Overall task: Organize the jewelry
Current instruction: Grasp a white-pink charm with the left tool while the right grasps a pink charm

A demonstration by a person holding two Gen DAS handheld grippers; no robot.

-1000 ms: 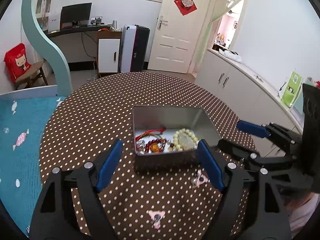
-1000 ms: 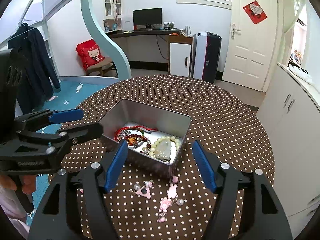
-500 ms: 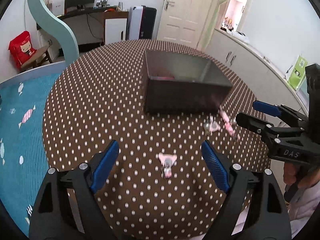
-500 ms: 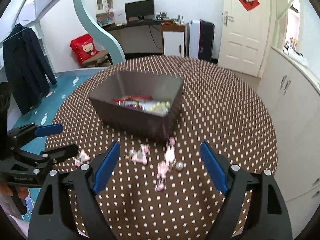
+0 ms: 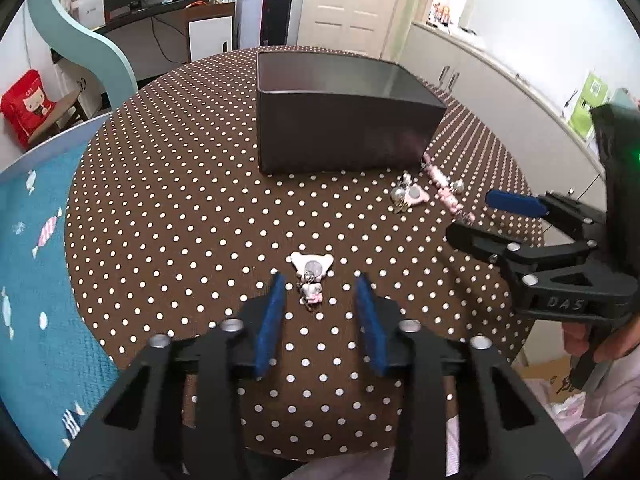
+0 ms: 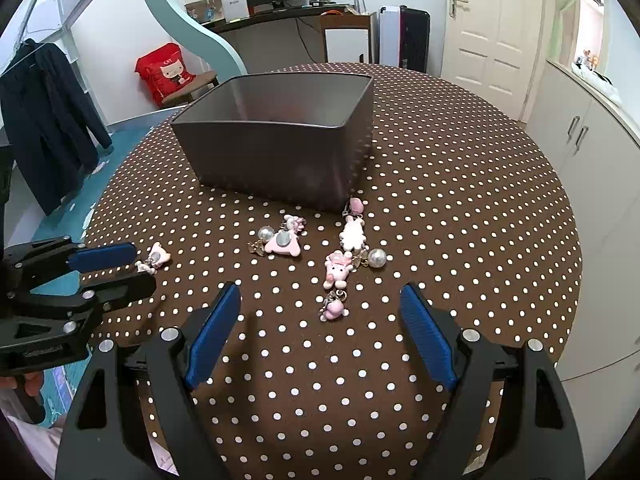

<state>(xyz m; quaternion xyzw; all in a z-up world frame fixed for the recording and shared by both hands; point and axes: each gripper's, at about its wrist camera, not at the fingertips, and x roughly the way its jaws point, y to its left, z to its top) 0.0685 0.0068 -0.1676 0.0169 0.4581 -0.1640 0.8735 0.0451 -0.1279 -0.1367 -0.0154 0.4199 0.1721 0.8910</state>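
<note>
A grey metal tin (image 5: 344, 120) (image 6: 280, 144) stands on the round polka-dot table (image 5: 180, 208) (image 6: 460, 200); its contents are hidden from this low angle. A pink charm (image 5: 311, 270) (image 6: 154, 258) lies just ahead of my left gripper (image 5: 320, 280), which is open, its jaws partly narrowed on either side of the charm. A second pink charm (image 6: 282, 240) (image 5: 410, 194) and a chain of pink charms with a pearl (image 6: 346, 256) (image 5: 444, 192) lie in front of the tin. My right gripper (image 6: 320, 300) is open wide and empty, low over the chain's near end.
The table's near edge is just below both grippers. A teal play mat (image 5: 32, 280) lies on the floor at left. White cabinets (image 6: 592, 152) run along the right wall. A desk with a monitor (image 6: 276, 4) stands at the back.
Both grippers have dropped from above the tin to low over the table in front of it. The left jaws have narrowed around the pink charm.
</note>
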